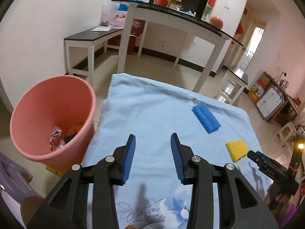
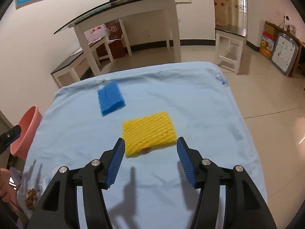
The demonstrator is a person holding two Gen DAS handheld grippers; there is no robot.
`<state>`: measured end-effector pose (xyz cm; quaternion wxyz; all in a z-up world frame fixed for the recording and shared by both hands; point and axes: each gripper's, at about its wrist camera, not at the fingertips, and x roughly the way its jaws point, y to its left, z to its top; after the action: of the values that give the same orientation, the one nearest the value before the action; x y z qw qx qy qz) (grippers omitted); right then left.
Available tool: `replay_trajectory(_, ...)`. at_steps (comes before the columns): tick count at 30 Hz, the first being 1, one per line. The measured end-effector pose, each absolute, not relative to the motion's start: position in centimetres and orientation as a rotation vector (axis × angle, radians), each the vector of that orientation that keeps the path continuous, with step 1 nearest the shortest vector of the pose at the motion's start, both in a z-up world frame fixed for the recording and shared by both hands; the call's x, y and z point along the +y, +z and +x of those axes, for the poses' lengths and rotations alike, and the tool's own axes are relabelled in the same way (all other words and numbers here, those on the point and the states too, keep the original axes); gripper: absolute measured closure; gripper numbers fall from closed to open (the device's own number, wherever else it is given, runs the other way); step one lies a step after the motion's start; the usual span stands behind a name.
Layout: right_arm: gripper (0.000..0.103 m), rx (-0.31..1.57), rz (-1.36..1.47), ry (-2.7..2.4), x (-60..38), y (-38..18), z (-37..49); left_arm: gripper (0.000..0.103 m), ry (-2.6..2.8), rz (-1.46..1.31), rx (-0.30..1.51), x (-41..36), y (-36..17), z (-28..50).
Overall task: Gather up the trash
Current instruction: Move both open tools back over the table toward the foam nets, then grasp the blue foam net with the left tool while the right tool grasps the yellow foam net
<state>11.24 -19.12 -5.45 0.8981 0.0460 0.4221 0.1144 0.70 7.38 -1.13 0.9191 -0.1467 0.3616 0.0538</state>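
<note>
Over the cloth-covered counter (image 2: 190,99) the right tool (image 2: 150,143) hangs spread and empty just short of the yellow foam net (image 2: 148,130) near the counter's right edge, a light, squashy piece best pinched across its near edge, while the left tool (image 1: 153,139) is likewise spread beside the pink bin (image 1: 55,103).

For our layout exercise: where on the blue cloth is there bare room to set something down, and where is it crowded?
Bare cloth runs from the yellow foam net to the right edge. Another patch lies between the pink bin side and the blue foam net, ahead of the left tongs. The crowded spot is the yellow net, right before the open right tongs.
</note>
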Motion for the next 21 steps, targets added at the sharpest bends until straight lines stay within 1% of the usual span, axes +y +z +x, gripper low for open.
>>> replay_trajectory(8, 0.044, 0.946, 0.096, 0.253, -18.5, -7.8, 13.8, 0.064, 0.058, -0.253, 0.740, 4.2, -0.4, 4.1)
replay_trajectory(11, 0.045, 0.940, 0.096, 0.268, -18.4, -7.8, 13.8, 0.064, 0.038, -0.234, 0.750, 2.7, -0.8, 6.0)
replay_trajectory(12, 0.049, 0.941, 0.094, 0.270, -18.4, -7.8, 13.9, 0.064, 0.032, -0.234, 0.754, 2.3, -0.9, 6.5)
replay_trajectory(13, 0.058, 0.941, 0.093, 0.271, -18.4, -7.7, 13.9, 0.064, 0.021, -0.238, 0.764, 1.7, -1.2, 7.3)
replay_trajectory(14, 0.061, 0.941, 0.094, 0.276, -18.4, -7.7, 13.9, 0.064, 0.012, -0.242, 0.770, 1.3, -1.4, 7.9)
replay_trajectory(16, 0.079, 0.943, 0.099, 0.297, -18.5, -7.7, 13.8, 0.064, -0.009, -0.256, 0.792, 0.5, -2.0, 9.4)
replay_trajectory(17, 0.082, 0.941, 0.102, 0.308, -18.5, -7.6, 13.6, 0.064, -0.015, -0.261, 0.800, 0.1, -2.3, 10.0)
replay_trajectory(18, 0.088, 0.939, 0.105, 0.314, -18.6, -7.6, 13.6, 0.064, -0.022, -0.267, 0.809, -0.3, -2.6, 10.6)
replay_trajectory(21, 0.090, 0.915, 0.150, 0.337, -19.3, -6.9, 12.7, 0.064, -0.029, -0.282, 0.832, -1.5, -3.4, 12.3)
